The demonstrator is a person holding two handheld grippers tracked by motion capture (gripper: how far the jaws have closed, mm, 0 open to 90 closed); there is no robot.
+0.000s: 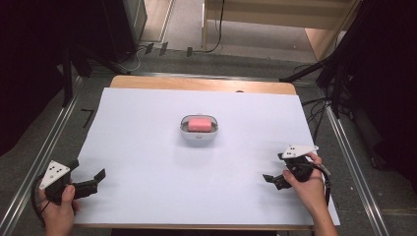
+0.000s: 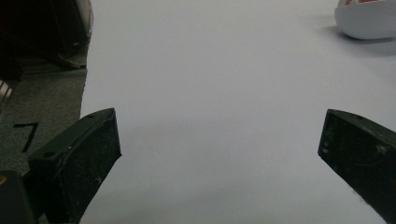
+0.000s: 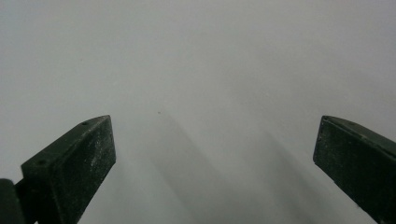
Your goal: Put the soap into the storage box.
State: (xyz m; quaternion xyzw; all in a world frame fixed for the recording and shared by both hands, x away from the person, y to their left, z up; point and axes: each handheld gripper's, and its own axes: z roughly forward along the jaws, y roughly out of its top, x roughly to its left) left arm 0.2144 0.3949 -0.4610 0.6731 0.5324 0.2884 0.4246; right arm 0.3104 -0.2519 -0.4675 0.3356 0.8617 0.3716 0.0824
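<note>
A white soap dish holding a pink bar of soap sits in the middle of the white sheet. My left gripper rests at the sheet's front left corner, open, with nothing between its jaws. In the left gripper view the gripper points over bare sheet, and the dish lies far off at the top right. My right gripper is near the front right, open and empty, aimed leftward. In the right gripper view the gripper faces plain white sheet.
The sheet covers a wooden table whose far edge shows. Metal rails run along both sides over grey floor. Black stands and cables crowd the far right; a wooden unit stands at the back.
</note>
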